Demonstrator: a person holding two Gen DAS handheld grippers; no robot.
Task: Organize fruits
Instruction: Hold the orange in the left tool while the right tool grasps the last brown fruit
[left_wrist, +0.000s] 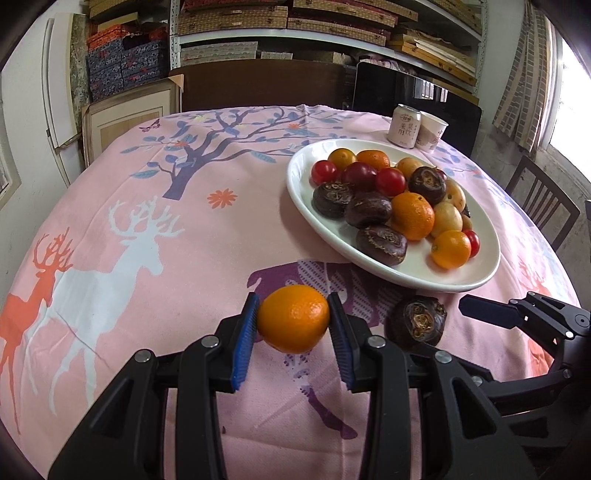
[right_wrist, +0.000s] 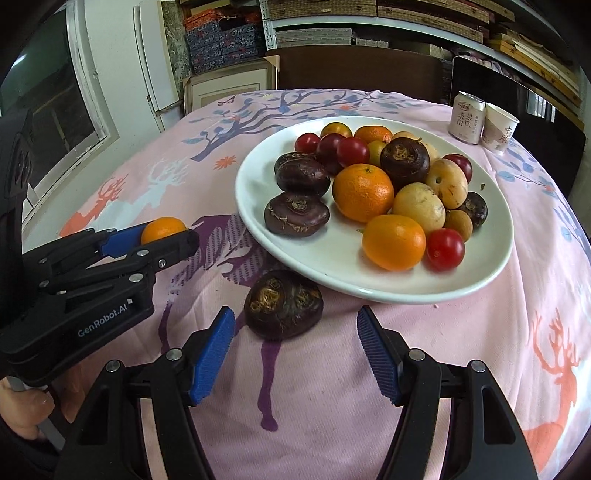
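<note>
Meanwhile, the left gripper (left_wrist: 292, 320) clenched a small round orange (left_wrist: 293, 318), its dimpled, glossy peel pinched between two ribbed blue pads just above the pink counter cloth (left_wrist: 147, 295). At about three o'clock of that orange, a squat dark water chestnut (left_wrist: 416, 321) lay loose on the cloth, its brown skin wrinkled and its crown papery and tan. The right gripper (right_wrist: 295, 354) stood released, its ridged blue pads spread wide, with the same chestnut (right_wrist: 283, 309) sitting toward twelve o'clock of the gap, untouched by either pad. Beyond it, at one o'clock, the smooth oval white plate (right_wrist: 332, 273) carried a heap of oranges, shiny red cherry tomatoes, pale yellow matte fruits and more rough chestnuts. At the counter's far edge, a slim metal can (right_wrist: 466, 119) stood just beside a paper cup (right_wrist: 499, 129).
</note>
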